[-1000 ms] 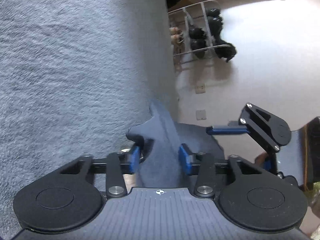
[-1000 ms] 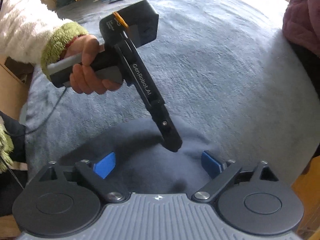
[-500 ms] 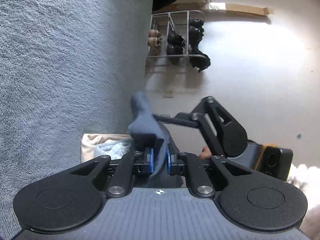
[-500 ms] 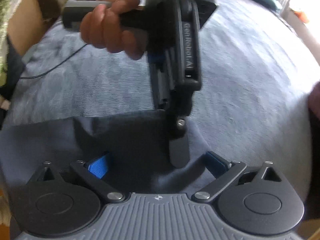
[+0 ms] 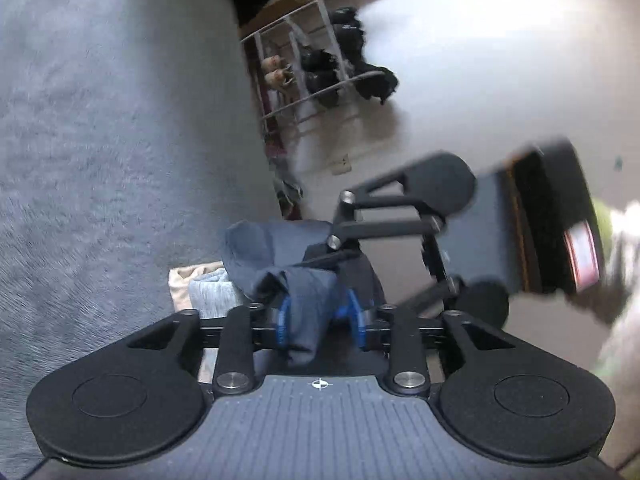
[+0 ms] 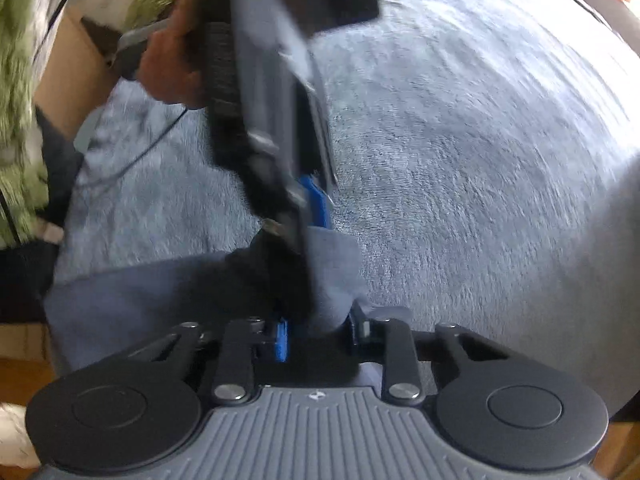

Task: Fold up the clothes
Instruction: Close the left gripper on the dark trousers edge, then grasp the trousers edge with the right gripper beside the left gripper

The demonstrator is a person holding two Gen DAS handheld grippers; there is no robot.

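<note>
A dark blue-grey garment (image 5: 256, 248) is bunched at the edge of a fleecy grey blanket (image 5: 100, 160). A fold of it hangs between the blue pads of my left gripper (image 5: 318, 318). Those jaws are opening, and a gap shows beside the right pad. In the right wrist view the garment (image 6: 140, 300) spreads to the left on the blanket (image 6: 480, 160). My right gripper (image 6: 318, 334) is closing, and its pads pinch a raised fold. The left gripper (image 6: 296, 276) reaches down into the same fold, blurred. In the left wrist view the right gripper (image 5: 328, 250) meets the cloth from the right.
A wire shoe rack (image 5: 320, 64) with dark shoes stands on the pale floor beyond the bed edge. Pale folded cloth (image 5: 204, 284) lies under the garment. A hand (image 6: 168, 64) in a green-and-white fleece sleeve (image 6: 16, 80) holds the left tool, and a cable (image 6: 132, 164) trails over the blanket.
The left gripper pinched the fold and lifted it, and its pads have now parted again. The right gripper's wide jaws have come in onto the same fold.
</note>
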